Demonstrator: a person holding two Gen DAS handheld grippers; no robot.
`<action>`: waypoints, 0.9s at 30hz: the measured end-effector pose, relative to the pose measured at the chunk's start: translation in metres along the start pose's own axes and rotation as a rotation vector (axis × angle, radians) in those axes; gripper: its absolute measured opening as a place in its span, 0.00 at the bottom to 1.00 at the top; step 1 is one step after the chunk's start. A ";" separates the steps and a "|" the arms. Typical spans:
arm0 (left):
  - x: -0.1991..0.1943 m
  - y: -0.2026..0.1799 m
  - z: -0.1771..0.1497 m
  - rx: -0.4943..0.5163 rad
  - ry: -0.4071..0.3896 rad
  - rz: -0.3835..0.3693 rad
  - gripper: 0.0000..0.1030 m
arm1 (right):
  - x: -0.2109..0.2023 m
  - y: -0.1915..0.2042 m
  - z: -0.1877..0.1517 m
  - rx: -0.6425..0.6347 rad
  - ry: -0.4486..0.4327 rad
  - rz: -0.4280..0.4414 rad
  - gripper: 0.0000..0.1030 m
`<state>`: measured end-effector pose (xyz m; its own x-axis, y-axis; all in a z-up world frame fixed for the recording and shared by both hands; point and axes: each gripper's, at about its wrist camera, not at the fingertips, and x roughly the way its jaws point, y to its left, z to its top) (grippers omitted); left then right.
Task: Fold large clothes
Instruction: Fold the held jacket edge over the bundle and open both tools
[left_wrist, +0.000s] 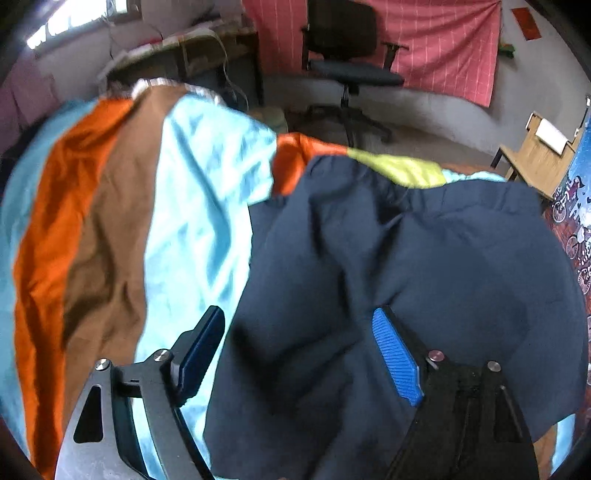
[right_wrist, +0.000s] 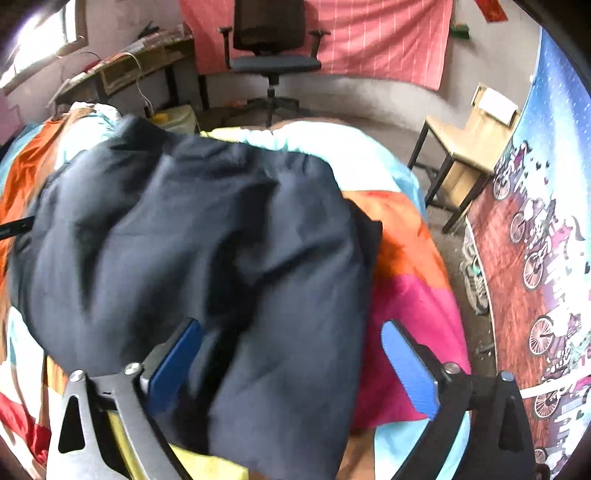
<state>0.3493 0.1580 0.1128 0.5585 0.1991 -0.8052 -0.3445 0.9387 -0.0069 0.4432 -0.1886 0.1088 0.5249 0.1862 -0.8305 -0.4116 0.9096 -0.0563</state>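
Gaping tools (left_wrist: 299, 347) (right_wrist: 291, 354) (empty) above garment (left_wrist: 406, 266).

Left gripper (left_wrist: 299, 354) tilting steeply down, jaws standing wide apart, blue pads (left_wrist: 397, 360) gripping nothing, right gripper (right_wrist: 291, 365) angling down likewise, jaws spread fully, pads (right_wrist: 410, 373) pressing on nothing

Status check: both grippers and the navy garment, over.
Left gripper open, right gripper open, neither pinching cloth. Navy garment lies bunched on the striped bedsheet, fold unfinished. Nothing in the way.
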 end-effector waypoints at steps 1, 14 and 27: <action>-0.007 -0.002 -0.001 0.006 -0.028 -0.001 0.86 | -0.009 0.003 -0.003 0.001 -0.029 0.006 1.00; -0.118 -0.031 -0.034 0.134 -0.363 -0.045 0.98 | -0.089 0.042 -0.025 0.231 -0.368 0.076 1.00; -0.186 -0.023 -0.077 0.102 -0.495 -0.060 0.98 | -0.160 0.096 -0.061 0.137 -0.584 0.025 1.00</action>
<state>0.1950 0.0775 0.2168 0.8743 0.2306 -0.4272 -0.2397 0.9703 0.0331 0.2739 -0.1539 0.2023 0.8549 0.3460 -0.3867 -0.3496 0.9347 0.0634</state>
